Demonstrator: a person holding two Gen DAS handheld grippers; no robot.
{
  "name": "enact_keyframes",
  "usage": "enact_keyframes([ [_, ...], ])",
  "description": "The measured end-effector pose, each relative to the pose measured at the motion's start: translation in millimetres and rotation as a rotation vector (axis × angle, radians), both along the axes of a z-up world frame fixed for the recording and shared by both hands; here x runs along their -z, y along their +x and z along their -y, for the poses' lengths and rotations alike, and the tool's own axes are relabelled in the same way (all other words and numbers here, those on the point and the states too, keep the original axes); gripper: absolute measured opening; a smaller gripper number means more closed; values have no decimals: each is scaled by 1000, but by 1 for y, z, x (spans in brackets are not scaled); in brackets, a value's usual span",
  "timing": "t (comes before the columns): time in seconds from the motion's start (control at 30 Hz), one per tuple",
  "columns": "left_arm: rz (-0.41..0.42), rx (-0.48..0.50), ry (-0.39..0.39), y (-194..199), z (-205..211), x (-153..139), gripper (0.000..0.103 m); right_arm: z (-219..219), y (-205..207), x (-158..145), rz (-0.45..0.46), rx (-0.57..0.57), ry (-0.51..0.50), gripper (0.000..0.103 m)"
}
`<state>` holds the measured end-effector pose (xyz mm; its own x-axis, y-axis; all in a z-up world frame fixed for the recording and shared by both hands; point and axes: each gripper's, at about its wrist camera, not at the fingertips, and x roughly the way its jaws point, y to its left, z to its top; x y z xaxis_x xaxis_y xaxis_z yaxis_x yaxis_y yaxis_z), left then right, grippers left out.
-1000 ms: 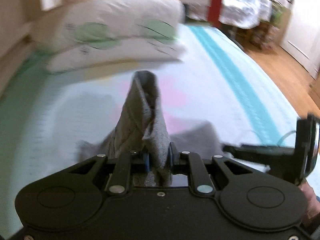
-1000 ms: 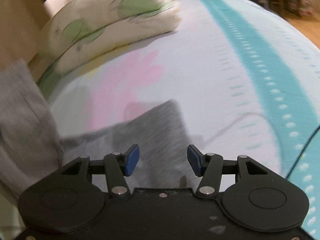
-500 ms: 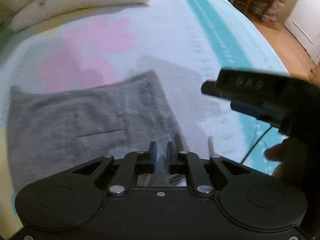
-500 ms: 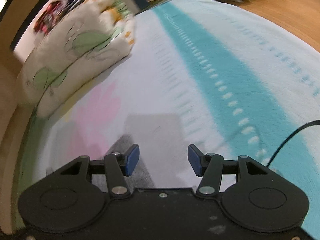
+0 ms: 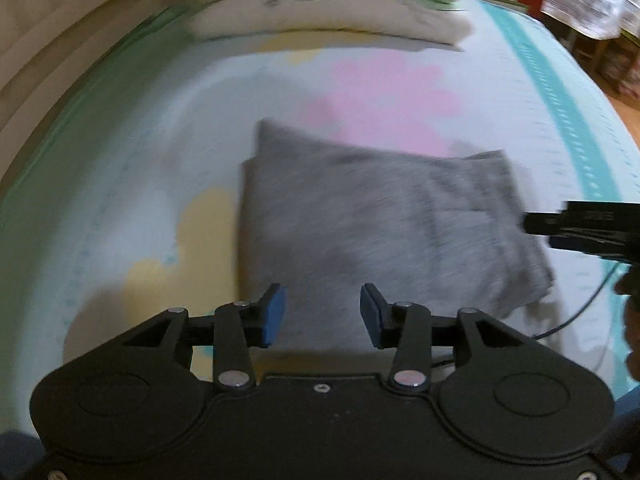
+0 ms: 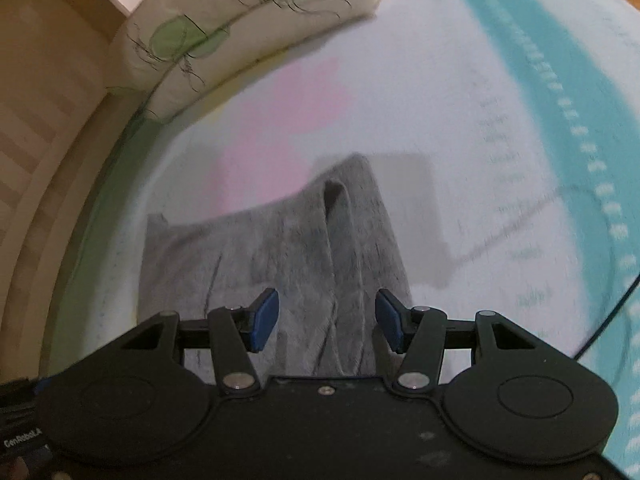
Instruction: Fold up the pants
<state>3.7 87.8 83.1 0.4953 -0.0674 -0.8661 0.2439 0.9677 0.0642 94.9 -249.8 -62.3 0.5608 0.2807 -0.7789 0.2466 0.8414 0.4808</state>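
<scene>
The grey pants point(image 5: 384, 224) lie folded into a rough rectangle on the bed. My left gripper point(image 5: 322, 314) hovers over their near edge; its jaws are opening and the blue pads press on nothing. The other gripper's black finger reaches in from the right edge of the left wrist view, beside the pants' right side. In the right wrist view the pants point(image 6: 280, 248) lie below my right gripper point(image 6: 326, 320), which stands open above a raised fold in the cloth.
A floral pillow point(image 5: 320, 8) lies at the head of the bed. The sheet point(image 5: 120, 152) is pale with pink and yellow flowers and a teal stripe point(image 6: 560, 64). A thin black cable point(image 6: 612, 312) trails on the right. Wooden headboard at the left.
My left gripper let go of the grey cloth, its jaws spread, and the pants now lie folded flat. The right gripper stayed open and tilted down over the pants.
</scene>
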Motion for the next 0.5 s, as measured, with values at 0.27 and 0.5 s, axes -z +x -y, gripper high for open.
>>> enact_keyframes([
  [0.27, -42, -52, -30, 11, -38, 32, 52, -14, -11, 6, -62, -54, 4, 57],
  [0.5, -11, -4, -123, 21, -48, 42, 61, -40, -12, 5, -52, -105, -128, 57],
])
